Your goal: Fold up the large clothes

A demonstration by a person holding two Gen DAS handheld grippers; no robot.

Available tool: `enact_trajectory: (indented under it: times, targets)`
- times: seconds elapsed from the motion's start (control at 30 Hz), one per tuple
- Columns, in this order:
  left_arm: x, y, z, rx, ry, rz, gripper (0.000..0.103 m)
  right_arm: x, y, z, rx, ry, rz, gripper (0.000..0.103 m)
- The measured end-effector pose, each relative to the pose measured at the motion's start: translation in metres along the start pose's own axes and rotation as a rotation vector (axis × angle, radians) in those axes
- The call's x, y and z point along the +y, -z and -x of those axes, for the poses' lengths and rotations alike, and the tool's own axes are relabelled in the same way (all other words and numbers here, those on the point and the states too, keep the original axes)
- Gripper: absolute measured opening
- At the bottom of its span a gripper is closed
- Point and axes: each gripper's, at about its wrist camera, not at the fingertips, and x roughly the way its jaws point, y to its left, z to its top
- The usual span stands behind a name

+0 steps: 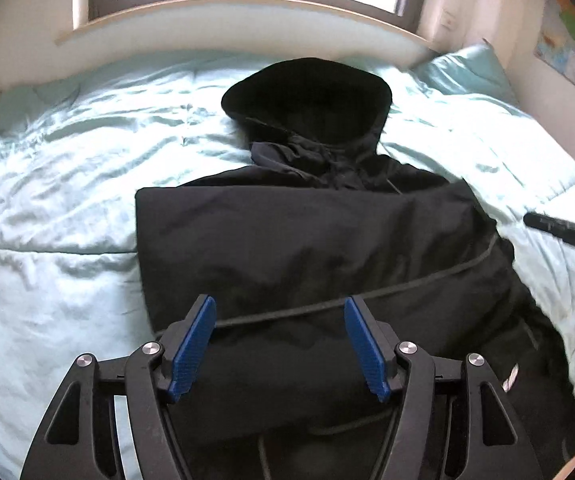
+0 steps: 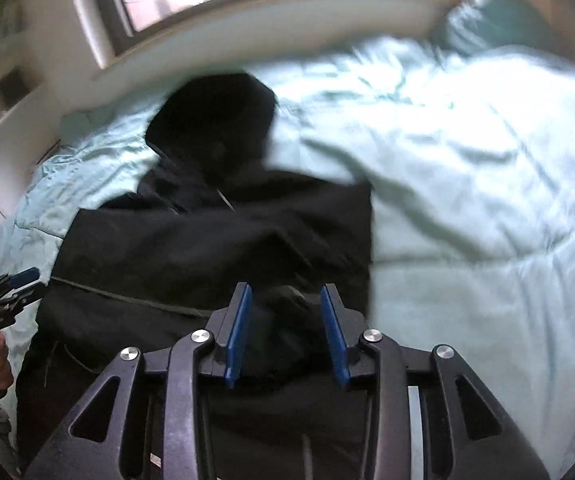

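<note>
We see both the left gripper [image 1: 280, 344] and right gripper [image 2: 286, 334] spread apart, gripping nothing, above the black hooded jacket [image 1: 311, 240] lying folded on the bed [image 1: 67, 184].

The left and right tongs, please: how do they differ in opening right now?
The left tongs gape wide above the jacket; the right tongs stand narrower. The left view is sharp; the right view is blurred. Both have blue pads and hold nothing.

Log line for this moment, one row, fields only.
jacket: black, sides folded in, hood flat toward window | bed: under jacket | left tool: open, above hem | right tool: open, above hem, blurred
</note>
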Motion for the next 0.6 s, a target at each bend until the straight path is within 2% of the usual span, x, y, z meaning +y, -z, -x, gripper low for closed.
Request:
enact_trajectory:
  times: [0.07, 0.1, 0.13, 0.2, 0.23, 0.37, 0.4, 0.5, 0.6]
  targets:
    - [0.006, -0.001, -0.024, 0.051, -0.058, 0.028, 0.068, 0.014, -0.005, -0.011, 0.022, 0.001, 0.043, 0.04]
    - [0.012, 0.003, -0.036, 0.078, -0.081, 0.046, 0.068, 0.02, -0.007, -0.03, 0.06, 0.016, 0.062, 0.04]
    - [0.019, 0.009, -0.048, 0.103, -0.083, 0.063, 0.068, 0.021, -0.005, -0.044, 0.092, 0.041, 0.065, 0.04]
    - [0.022, 0.018, -0.055, 0.094, -0.069, 0.039, 0.068, 0.013, 0.005, -0.085, 0.189, 0.12, 0.06, 0.039]
    - [0.02, 0.02, -0.055, 0.085, -0.069, 0.015, 0.068, 0.007, 0.012, -0.097, 0.221, 0.099, 0.054, 0.039]
    - [0.01, 0.023, -0.05, 0.07, -0.1, -0.021, 0.069, 0.0, 0.017, -0.1, 0.213, 0.051, 0.067, 0.039]
    - [0.01, 0.022, -0.047, 0.064, -0.095, -0.021, 0.069, 0.001, 0.017, -0.1, 0.218, 0.052, 0.069, 0.039]
    - [0.013, 0.013, -0.031, 0.072, -0.01, 0.006, 0.069, 0.003, 0.014, -0.094, 0.22, 0.038, 0.108, 0.04]
    - [0.016, -0.013, -0.006, 0.096, 0.073, 0.042, 0.069, 0.001, -0.005, -0.069, 0.236, -0.033, 0.108, 0.04]
